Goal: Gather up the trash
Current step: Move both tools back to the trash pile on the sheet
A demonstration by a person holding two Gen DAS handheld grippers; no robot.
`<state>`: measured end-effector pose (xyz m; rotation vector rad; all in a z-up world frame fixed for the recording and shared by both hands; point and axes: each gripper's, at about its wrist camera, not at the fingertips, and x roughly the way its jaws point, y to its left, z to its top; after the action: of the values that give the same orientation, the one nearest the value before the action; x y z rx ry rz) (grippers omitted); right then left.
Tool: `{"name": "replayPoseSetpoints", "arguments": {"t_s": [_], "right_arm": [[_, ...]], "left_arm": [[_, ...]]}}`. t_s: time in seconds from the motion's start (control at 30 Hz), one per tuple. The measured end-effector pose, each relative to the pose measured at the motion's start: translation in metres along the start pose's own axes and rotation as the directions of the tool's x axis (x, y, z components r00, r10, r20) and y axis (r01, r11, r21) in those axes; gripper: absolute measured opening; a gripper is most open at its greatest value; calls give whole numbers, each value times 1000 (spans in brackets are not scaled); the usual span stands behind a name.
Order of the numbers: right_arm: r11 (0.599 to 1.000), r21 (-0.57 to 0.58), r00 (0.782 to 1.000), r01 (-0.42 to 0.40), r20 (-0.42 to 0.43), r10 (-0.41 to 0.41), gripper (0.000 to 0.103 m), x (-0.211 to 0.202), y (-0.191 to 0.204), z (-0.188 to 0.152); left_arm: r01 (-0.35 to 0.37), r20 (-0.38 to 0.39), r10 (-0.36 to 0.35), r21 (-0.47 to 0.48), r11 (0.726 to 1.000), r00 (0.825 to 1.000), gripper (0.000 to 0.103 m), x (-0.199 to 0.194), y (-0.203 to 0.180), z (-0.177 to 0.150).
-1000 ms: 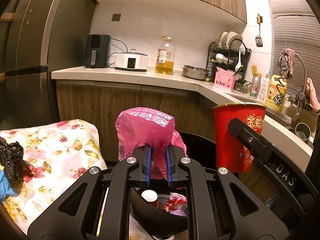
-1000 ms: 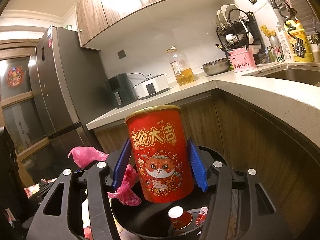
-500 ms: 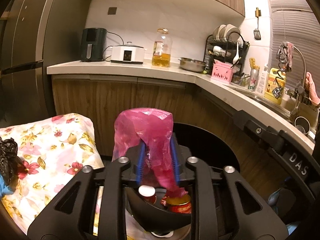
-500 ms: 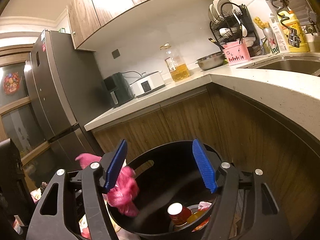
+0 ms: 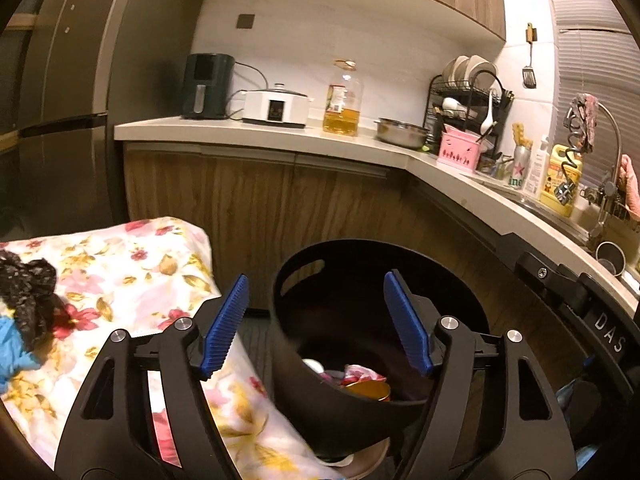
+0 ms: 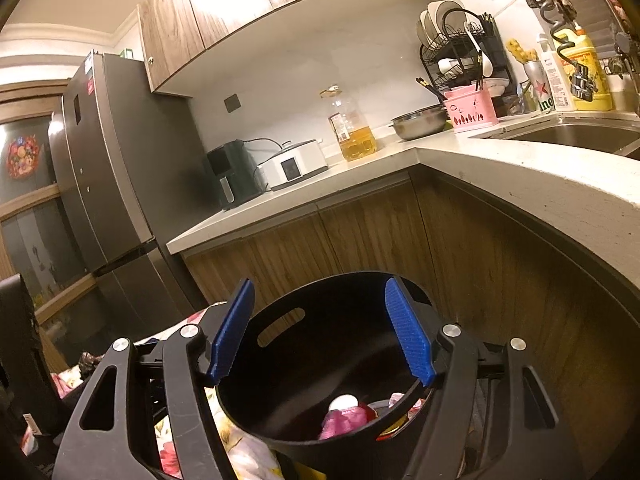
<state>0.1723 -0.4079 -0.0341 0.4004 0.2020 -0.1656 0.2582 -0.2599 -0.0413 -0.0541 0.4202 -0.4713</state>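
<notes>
Left wrist: bin [image 5: 304,312] below left hand-held gripper [image 5: 316,320] (opening, empty).

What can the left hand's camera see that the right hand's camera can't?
Only the left wrist view shows the crumpled black bag and the blue thing lying on the flowered cloth, plus the faucet.

Only the right wrist view shows the sink basin and the round ornament beside the fridge.

Both show the black trash bin with trash inside, the oil bottle, the dish rack, and open blue fingers with nothing between them.
</notes>
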Motion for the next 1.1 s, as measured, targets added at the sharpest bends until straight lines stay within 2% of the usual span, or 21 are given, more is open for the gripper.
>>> {"name": "replayPoseSetpoints", "arguments": {"t_s": [0.17, 0.4, 0.8, 0.97, 1.1], "right_arm": [[999, -38, 1000, 7, 3, -7, 67, -6, 10, -6], [997, -78, 1000, 0, -19, -1, 68, -14, 26, -18], [992, -114, 997, -57, -54, 51, 69, -31, 63, -42], [988, -129, 994, -89, -73, 81, 69, -34, 81, -55], [981, -142, 988, -133, -92, 121, 69, -34, 102, -67]], "left_arm": [[-64, 17, 64, 2, 998, 998, 75, -19, 7, -5], [-167, 36, 167, -15, 986, 985, 81, -51, 26, -13], [-315, 46, 319, -77, 946, 947, 82, -106, 74, -33], [-371, 50, 378, -104, 923, 925, 82, -128, 99, -42], [-427, 48, 436, -124, 895, 899, 81, -146, 122, -49]]}}
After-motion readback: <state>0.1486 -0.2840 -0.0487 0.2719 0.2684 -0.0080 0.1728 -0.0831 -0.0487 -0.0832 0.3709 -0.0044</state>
